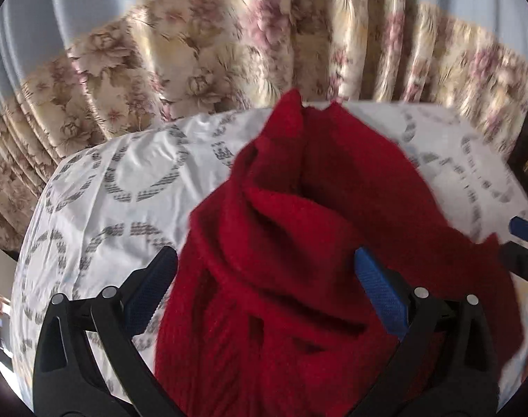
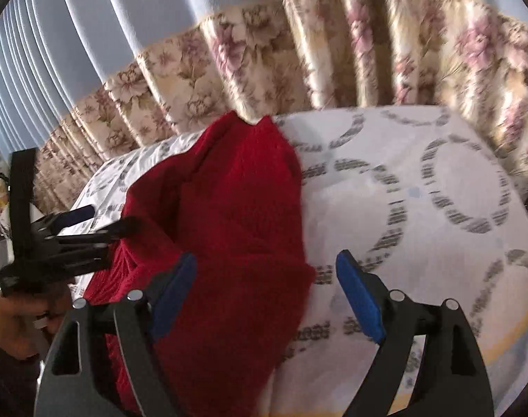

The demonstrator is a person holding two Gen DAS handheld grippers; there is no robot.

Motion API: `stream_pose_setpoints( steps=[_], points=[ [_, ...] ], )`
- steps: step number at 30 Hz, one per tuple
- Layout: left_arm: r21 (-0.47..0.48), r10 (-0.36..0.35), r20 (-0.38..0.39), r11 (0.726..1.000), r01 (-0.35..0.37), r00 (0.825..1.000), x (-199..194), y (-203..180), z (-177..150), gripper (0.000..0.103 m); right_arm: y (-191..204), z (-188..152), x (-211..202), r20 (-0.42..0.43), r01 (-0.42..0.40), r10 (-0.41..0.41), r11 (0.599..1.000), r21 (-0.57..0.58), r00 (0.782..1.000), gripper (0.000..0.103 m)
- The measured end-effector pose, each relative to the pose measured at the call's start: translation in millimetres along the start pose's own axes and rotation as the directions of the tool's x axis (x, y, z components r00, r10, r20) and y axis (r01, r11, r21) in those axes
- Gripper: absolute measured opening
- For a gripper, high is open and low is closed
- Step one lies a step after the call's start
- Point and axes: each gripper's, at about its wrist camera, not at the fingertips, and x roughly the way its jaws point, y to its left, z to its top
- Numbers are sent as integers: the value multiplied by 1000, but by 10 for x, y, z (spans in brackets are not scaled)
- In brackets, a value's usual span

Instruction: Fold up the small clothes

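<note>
A dark red, ribbed knitted garment (image 1: 298, 243) is lying rumpled on a surface covered by a white, wrinkled cloth printed with grey dashed rings (image 1: 100, 201); whether that surface is a bed or a counter I cannot tell. The knit is bunching into soft ridges and deep folds, with two small points sticking up at its far edge. Its long axis is running from the near side toward the far side, narrowing toward those far points.

The left tongs (image 1: 264, 288), black-armed with blue textured pads (image 1: 380, 292), are standing wide open astride the near part of the red garment; the cloth is lying between the pads, but they are not pressing on it. The right tongs (image 2: 267, 292) are also gaping wide, holding nothing: their left pad is hovering over the garment's right edge, their right pad over the ringed white cloth. In the right wrist view, the left tongs are showing at the left edge, gripped by a person's hand (image 2: 17, 326).

Behind the far edge, a glossy, pleated beige curtain with pink and brown flowers (image 2: 264, 59) is hanging, topped by pale blue pleated fabric (image 2: 125, 7)
</note>
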Motion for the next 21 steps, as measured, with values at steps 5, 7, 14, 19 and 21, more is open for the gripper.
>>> stream_pose_setpoints(
  steps=[5, 7, 14, 19, 21],
  points=[
    [32, -91, -59, 995, 93, 994, 306, -144, -39, 67, -52, 2, 293, -79, -15, 18, 999, 39, 997, 83],
    [25, -95, -57, 995, 97, 994, 326, -99, -79, 47, -86, -9, 335, -85, -24, 30, 998, 64, 996, 83],
    [24, -90, -35, 996, 90, 995, 282, 303, -105, 16, -26, 93, 409, -76, -49, 54, 997, 57, 996, 83],
    [12, -29, -25, 1000, 29, 999, 301, 614, -113, 16, 306, 272, 580, -87, -49, 42, 995, -89, 995, 84],
    [0, -15, -25, 1000, 15, 1000, 313, 718, -93, 16, 409, 316, 697, -106, -37, 25, 992, -121, 994, 84]
  ],
)
